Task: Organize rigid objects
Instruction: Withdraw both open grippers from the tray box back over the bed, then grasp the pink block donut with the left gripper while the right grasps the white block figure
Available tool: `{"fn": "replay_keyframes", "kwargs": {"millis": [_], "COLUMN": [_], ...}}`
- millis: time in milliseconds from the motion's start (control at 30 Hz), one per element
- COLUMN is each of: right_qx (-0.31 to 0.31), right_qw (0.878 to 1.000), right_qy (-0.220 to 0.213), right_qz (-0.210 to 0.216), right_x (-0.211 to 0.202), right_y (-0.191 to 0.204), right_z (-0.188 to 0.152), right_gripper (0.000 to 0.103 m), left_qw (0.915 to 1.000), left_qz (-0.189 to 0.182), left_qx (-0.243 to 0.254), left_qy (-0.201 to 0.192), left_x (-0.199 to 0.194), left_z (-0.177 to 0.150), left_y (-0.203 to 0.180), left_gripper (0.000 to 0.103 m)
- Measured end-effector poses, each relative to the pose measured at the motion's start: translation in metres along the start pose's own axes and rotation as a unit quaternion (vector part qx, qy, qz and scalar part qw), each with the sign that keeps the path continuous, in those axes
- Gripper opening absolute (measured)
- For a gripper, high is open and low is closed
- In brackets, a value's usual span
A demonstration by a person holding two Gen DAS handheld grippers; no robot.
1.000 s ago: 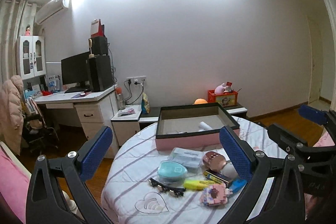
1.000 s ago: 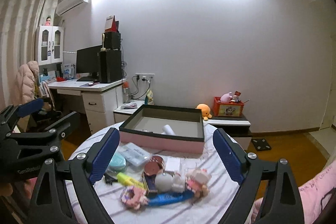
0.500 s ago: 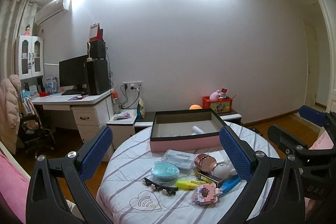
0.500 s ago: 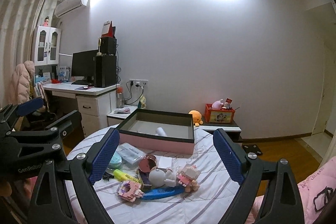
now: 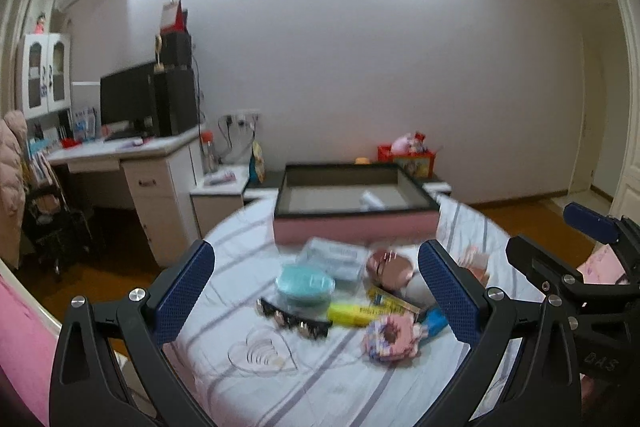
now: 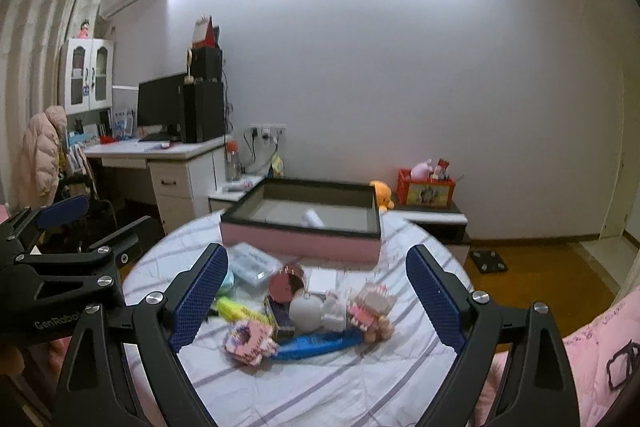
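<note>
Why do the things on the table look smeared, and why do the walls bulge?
Left wrist view: motion blur smears the pink box and yellow highlighter; the tool's arms stay crisp. Right wrist view: milder blur on the pink box. Both views: the fisheye lens bows the walls, and ceiling lights glare white.

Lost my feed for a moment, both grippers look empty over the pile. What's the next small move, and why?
Probably ease the right gripper down onto the white ball, jaws kept wide. Both grippers are open and hold nothing, the ball lies about centred between the right jaws, and the box behind the pile holds only one small white thing. The left gripper can wait.
</note>
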State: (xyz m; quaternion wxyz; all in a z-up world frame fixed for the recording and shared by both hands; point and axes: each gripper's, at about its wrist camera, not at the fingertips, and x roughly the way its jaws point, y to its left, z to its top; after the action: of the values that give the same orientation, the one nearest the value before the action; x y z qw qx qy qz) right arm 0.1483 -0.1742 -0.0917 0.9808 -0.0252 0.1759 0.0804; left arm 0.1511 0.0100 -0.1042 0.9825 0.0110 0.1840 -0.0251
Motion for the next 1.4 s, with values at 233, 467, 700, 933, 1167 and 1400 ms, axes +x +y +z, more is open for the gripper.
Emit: {"fn": "replay_keyframes", "kwargs": {"millis": [233,467,700,933,1167,1400], "right_qx": [0.015,0.038,0.058,0.070,0.076,0.073], "right_qw": [0.996,0.991,0.985,0.982,0.981,0.981], "right_qy": [0.083,0.126,0.156,0.171,0.175,0.173], "right_qz": [0.004,-0.029,-0.044,-0.047,-0.045,-0.040], "right_x": [0.039,0.055,0.070,0.082,0.090,0.102], "right_y": [-0.005,-0.035,-0.060,-0.076,-0.081,-0.075], "right_z": [-0.037,-0.060,-0.076,-0.084,-0.085,-0.078], "right_gripper": [0.092,0.092,0.092,0.092,0.092,0.092], "left_qw": [0.9958,0.9870,0.9815,0.9778,0.9724,0.9758], "left_qz": [-0.020,-0.058,-0.067,-0.074,-0.118,-0.117], "left_qx": [0.000,-0.002,0.005,0.005,0.009,0.008], "left_qy": [0.090,0.150,0.179,0.196,0.201,0.185], "left_x": [0.044,0.079,0.100,0.114,0.116,0.105], "left_z": [-0.039,-0.064,-0.073,-0.079,-0.082,-0.071], "left_y": [-0.001,-0.024,-0.046,-0.056,-0.059,-0.045], "left_gripper": [0.103,0.103,0.103,0.102,0.069,0.069]}}
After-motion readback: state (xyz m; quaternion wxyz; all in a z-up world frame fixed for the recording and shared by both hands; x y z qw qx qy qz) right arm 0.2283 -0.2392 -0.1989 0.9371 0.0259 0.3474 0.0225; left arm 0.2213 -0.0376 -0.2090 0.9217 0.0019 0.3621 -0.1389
